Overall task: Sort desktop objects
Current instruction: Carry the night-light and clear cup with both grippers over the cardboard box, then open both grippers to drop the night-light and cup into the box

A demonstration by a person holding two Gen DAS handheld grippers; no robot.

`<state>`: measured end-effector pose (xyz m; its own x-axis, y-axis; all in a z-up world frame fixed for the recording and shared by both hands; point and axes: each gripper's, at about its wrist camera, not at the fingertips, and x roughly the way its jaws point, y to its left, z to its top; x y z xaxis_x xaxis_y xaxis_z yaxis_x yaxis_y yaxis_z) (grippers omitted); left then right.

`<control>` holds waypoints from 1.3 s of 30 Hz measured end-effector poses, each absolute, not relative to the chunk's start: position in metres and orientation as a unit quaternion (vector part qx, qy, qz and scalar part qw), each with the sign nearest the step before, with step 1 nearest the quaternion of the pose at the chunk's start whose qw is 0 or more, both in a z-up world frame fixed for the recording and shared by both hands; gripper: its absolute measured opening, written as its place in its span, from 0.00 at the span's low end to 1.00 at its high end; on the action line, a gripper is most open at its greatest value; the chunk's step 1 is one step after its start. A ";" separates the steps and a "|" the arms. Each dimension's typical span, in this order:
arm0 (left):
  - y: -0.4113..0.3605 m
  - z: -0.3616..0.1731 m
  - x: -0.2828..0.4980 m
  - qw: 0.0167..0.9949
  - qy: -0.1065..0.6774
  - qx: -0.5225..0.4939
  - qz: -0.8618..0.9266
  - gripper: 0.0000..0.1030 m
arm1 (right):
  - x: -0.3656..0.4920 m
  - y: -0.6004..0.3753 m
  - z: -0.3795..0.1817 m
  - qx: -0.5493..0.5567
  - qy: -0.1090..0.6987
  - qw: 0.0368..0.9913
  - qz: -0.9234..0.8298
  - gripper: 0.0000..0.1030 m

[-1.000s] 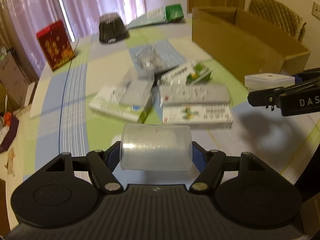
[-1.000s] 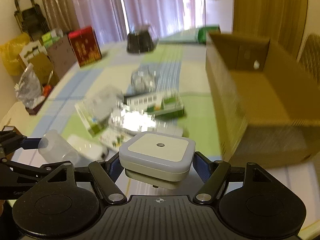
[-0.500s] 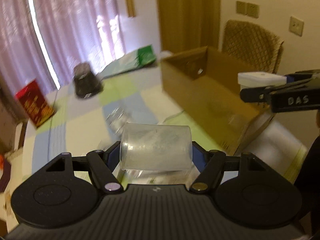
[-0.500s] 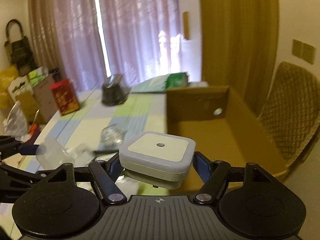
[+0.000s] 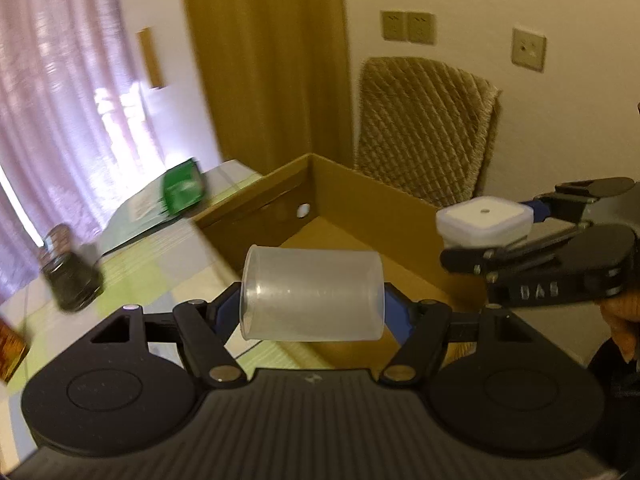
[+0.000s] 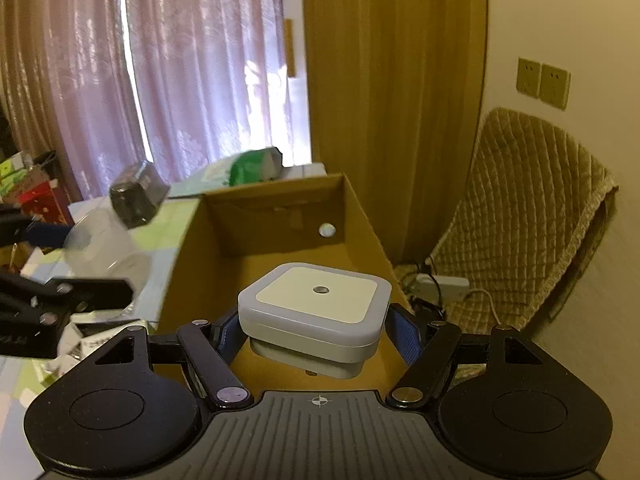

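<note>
The clear frosted plastic cup (image 5: 312,294) is lying on its side, clamped in the left claw (image 5: 313,310) and hanging over the near edge of the open brown cardboard box (image 5: 360,216). The square white plug-in night light (image 6: 314,306) is riding clamped in the right claw (image 6: 316,328), directly above the box's bare floor. So two items are being held at the box and neither is lying inside it; what shows of the box is looking empty. Out on the checked green-and-blue tabletop (image 5: 132,268), a dark jar (image 5: 70,276), a green-ended packet (image 5: 182,192) and more blurred packages are waiting, so plenty of sorting is looking left to do
</note>
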<state>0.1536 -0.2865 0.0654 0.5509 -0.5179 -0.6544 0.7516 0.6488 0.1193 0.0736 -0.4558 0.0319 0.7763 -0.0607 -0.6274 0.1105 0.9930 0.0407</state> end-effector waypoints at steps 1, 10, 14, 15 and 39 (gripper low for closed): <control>-0.296 0.063 0.158 0.854 0.297 0.202 -0.376 0.66 | 0.075 -0.458 0.028 0.036 0.335 0.941 -0.045 0.70; -0.343 0.027 0.194 0.826 0.315 0.250 -0.395 0.66 | 0.085 -0.469 0.000 0.035 0.362 0.931 -0.037 0.70; -0.354 0.010 0.203 0.814 0.327 0.265 -0.399 0.66 | 0.089 -0.471 -0.009 0.038 0.370 0.927 -0.033 0.70; -0.357 0.006 0.204 0.812 0.327 0.270 -0.401 0.66 | 0.092 -0.472 -0.010 0.038 0.372 0.927 -0.032 0.70; -0.305 0.037 0.207 0.856 0.304 0.216 -0.357 0.77 | 0.111 -0.470 -0.016 0.029 0.389 0.920 -0.027 0.70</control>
<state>0.2068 -0.3055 0.0369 0.5601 -0.4808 -0.6746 0.7436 0.6508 0.1535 0.1114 -0.4697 -0.0163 0.6963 -0.0262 -0.7173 0.0718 0.9969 0.0332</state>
